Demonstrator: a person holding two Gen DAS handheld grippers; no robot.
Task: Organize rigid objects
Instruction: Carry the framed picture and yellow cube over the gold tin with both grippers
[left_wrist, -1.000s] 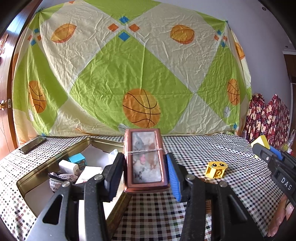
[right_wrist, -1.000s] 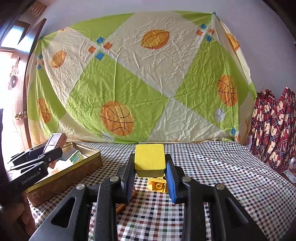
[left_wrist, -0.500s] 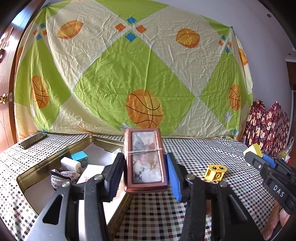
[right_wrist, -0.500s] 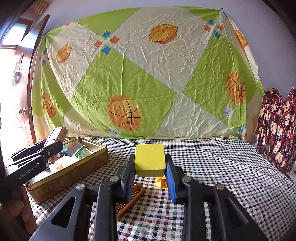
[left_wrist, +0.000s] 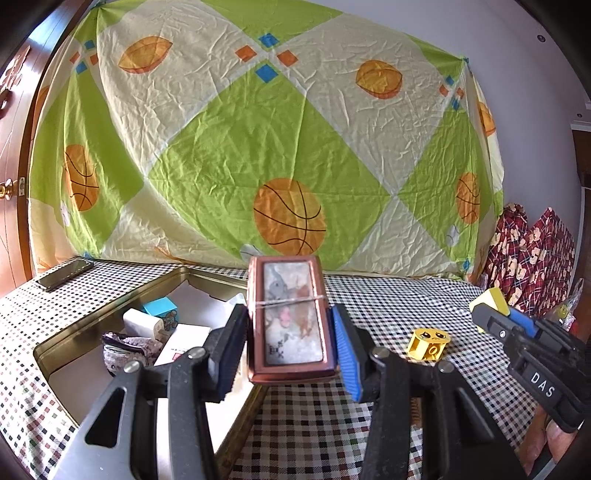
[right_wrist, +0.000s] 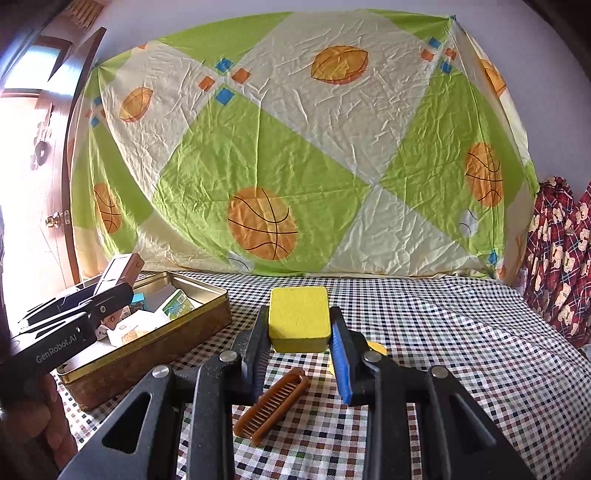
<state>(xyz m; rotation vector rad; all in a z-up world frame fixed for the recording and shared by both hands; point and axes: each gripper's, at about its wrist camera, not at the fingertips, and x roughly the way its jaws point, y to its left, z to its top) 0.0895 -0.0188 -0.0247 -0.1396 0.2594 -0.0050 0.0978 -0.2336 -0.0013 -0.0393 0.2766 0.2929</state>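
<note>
- Left claw (left_wrist: 290, 347) clamps a copper-framed picture box (left_wrist: 291, 321) above the gold tin's (left_wrist: 92, 332) near rim.
- Right claw (right_wrist: 299, 332) grips a yellow block (right_wrist: 298, 318) over the checked surface (right_wrist: 443, 332); a brown comb (right_wrist: 271, 406) lies beneath.

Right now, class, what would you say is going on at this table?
A person is tidying small items into a gold tin on a checked tablecloth. The left gripper is clamped on a copper-framed case held above the tin's edge. The right gripper is shut on a yellow block. A brown comb and a small yellow toy lie loose on the cloth.
</note>
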